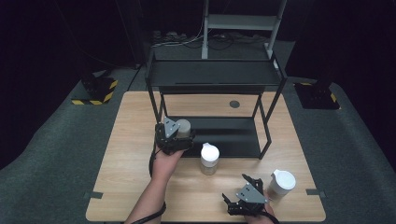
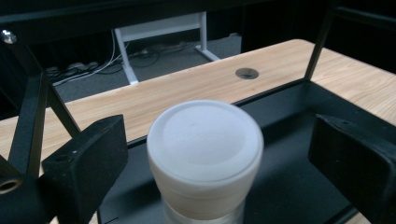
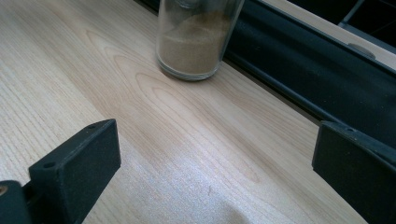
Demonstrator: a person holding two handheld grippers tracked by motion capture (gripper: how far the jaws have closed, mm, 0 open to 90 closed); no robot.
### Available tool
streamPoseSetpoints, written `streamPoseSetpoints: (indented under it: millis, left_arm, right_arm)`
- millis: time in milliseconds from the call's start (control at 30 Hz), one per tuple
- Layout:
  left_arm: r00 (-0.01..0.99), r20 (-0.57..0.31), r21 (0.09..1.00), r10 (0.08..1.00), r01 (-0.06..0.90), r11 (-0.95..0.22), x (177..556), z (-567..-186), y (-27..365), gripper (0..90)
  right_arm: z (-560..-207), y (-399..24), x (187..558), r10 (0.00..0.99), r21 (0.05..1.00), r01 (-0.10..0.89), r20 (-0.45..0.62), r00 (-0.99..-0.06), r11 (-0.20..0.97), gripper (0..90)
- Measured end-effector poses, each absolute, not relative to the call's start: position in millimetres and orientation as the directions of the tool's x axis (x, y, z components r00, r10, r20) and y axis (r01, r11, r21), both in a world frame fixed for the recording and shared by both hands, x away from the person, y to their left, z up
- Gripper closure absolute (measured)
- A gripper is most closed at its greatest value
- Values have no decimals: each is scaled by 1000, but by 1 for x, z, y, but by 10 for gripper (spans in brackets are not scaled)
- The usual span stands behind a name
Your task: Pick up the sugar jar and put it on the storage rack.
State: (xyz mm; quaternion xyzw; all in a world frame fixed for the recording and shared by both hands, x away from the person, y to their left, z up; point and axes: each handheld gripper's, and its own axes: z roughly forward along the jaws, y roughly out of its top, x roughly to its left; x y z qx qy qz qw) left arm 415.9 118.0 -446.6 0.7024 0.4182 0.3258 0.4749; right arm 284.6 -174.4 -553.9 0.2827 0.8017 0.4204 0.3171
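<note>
Three jars (image 1: 209, 158), two grippers (image 1: 173, 136)

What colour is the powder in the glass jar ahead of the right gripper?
Brown, like a ground spice; right gripper view shows it best.

Both hand-held grippers (image 1: 180, 133) (image 1: 243, 189) agape (jaws wide)

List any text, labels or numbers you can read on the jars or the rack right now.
None is readable.
The jar between the left gripper jaws shows a plain white lid.
The jar ahead of the right gripper has clear unlabelled glass.
The black rack is unmarked.
</note>
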Motion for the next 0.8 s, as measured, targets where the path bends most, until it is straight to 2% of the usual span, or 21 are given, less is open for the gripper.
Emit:
streamPoseSetpoints:
  millis: [167, 800]
  left_arm:
    - [459, 62, 942, 886, 267, -204, 409, -441, 117, 2]
    - [473, 55, 953, 879, 239, -188, 381, -434, 129, 2]
  right_arm:
    - [-554, -174, 285, 719, 853, 185, -272, -640, 488, 2]
    - [-554, -174, 285, 719, 853, 186, -272, -639, 487, 2]
